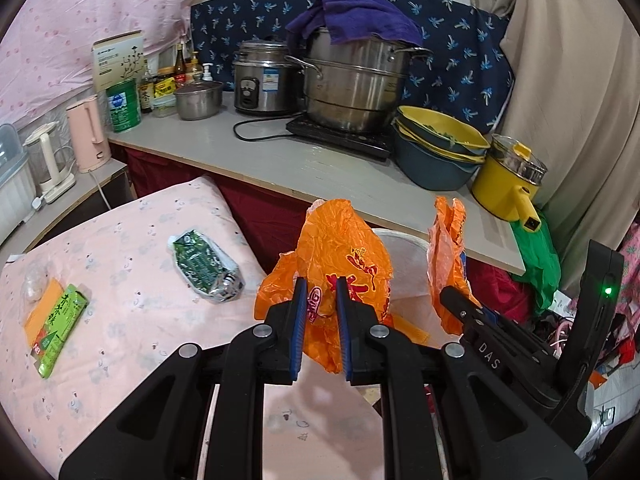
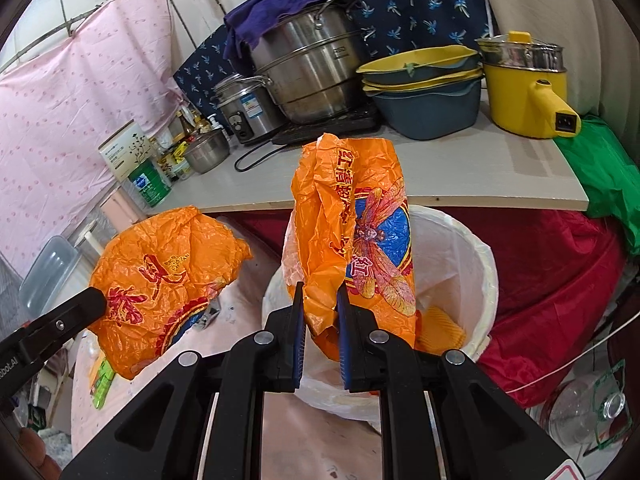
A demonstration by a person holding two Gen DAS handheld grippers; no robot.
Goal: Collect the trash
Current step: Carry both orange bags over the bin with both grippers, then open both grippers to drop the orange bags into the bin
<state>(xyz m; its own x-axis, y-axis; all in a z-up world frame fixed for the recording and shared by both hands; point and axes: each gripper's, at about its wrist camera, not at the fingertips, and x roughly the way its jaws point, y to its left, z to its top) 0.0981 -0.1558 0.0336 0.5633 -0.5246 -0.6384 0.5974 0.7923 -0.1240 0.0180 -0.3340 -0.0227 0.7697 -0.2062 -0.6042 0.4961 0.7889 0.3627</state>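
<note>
Both grippers, left (image 1: 321,308) and right (image 2: 320,312), clench crumpled orange wrappers (image 1: 340,264) (image 2: 352,240), the right one over the lined white bin (image 2: 472,264); thin, featherlight, slippery film, best pinched deep on a bunched fold

Both the left gripper (image 1: 321,294) and the right gripper (image 2: 319,299) are black plastic, with blue-padded jaws, silver pivot screws and white "DAS" lettering.
</note>
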